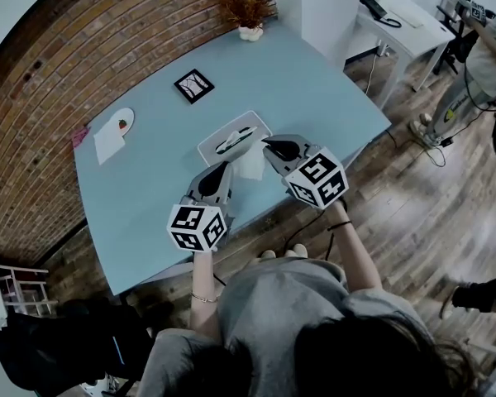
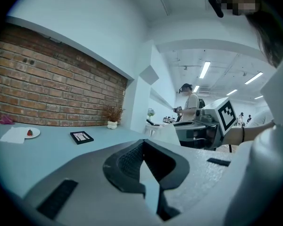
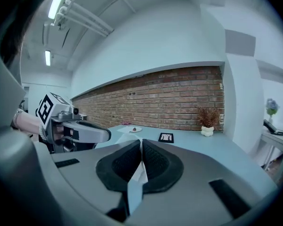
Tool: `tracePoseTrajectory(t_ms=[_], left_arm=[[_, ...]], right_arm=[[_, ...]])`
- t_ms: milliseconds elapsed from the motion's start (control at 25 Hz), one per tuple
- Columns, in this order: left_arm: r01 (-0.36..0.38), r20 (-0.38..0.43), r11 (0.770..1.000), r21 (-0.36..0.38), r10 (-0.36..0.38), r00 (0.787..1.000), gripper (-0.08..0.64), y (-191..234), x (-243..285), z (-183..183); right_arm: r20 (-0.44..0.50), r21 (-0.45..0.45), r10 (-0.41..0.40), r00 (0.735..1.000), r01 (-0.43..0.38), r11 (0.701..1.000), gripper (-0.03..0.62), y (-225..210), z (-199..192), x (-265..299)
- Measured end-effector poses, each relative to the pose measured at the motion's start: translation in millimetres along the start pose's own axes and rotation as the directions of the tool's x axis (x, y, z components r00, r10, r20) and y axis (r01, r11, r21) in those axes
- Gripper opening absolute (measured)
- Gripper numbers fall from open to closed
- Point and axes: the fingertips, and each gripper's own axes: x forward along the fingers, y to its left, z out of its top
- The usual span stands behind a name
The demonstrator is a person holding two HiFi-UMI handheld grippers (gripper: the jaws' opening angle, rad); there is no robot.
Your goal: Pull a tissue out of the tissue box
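**Head view from above, with both gripper views.** We see a blue table set against a brick wall. The tissue box lies flat near the table's middle, with its slot facing up. Both grippers are held over the near side of the table. They point away from the person, with their tips just near of the box.

The right gripper has its jaws together, clamped on a white tissue, which shows as a thin sheet between the pads. In the head view the tissue hangs below that gripper's tip, just beside the box's near edge. We cannot tell whether it touches the box.

The left gripper sits to the left of the right one and apart from it. Its jaws meet at the tips. We make out nothing between them, only the table through the gap behind the tips.

At the far left of the table is a plate bearing a small red item, and a white napkin lies just near of it. A black frame lies far of the box. A potted plant stands at the far corner. To the right, off the table, we see a white desk and a person standing on a wooden floor.
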Motion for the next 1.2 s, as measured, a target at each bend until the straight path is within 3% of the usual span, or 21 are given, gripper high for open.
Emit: tracePoseTrajectory(t_ms=[480, 1200], left_arm=[[-0.033, -0.009, 0.999, -0.003, 0.033, 0.999, 0.003, -16, -3, -14], [-0.094, -0.004, 0.995, -0.018, 0.094, 0.996, 0.003, -38, 8, -24]], right_arm=[[0.065, 0.060, 0.025, 0.998, -0.029, 0.998, 0.002, -3, -7, -17], [0.107, 0.003, 0.134, 0.985, -0.135, 0.991, 0.002, -5, -9, -35]])
